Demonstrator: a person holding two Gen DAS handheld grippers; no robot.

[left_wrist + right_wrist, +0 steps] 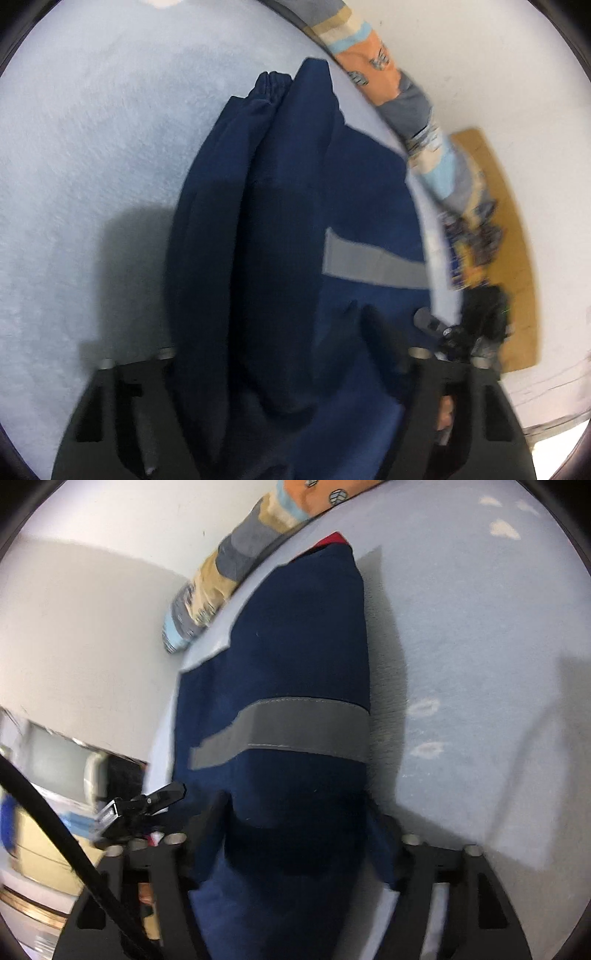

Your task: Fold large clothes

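On a pale blue bed sheet (92, 155) a navy jacket (280, 206) is lying folded lengthwise, its grey band (369, 264) crossing the body. Left wrist view: the left gripper (280, 339) is sitting low over the near end of the jacket, a thick roll of navy cloth bulging up between its two black fingers (388, 343); the left finger is mostly hidden behind the roll, so whether the pads are pressing the cloth I cannot tell. A gathered cuff (271, 83) is showing at the far end of the folded sleeve. Beyond the jacket a patterned quilt (369, 55) is running along the edge of the bed against a white wall (498, 74), and a brown board (513, 236) is lying at the right. The other gripper is poking into this view at lower right, blurred. Right wrist view: the right gripper (295, 812) is straddling the jacket's (295, 635) near end, fingers (210, 819) standing apart on either side with a fold of cloth swelling up between them; grip or mere contact, again I cannot tell. The grey band (295, 731) is wrapping across the middle, and a red scrap (334, 539) is peeking out at the far end. The sheet (480, 627) is spreading to the right, the quilt (229, 561) and wall (92, 609) to the left. A black cable (48, 812) is crossing the lower left corner.
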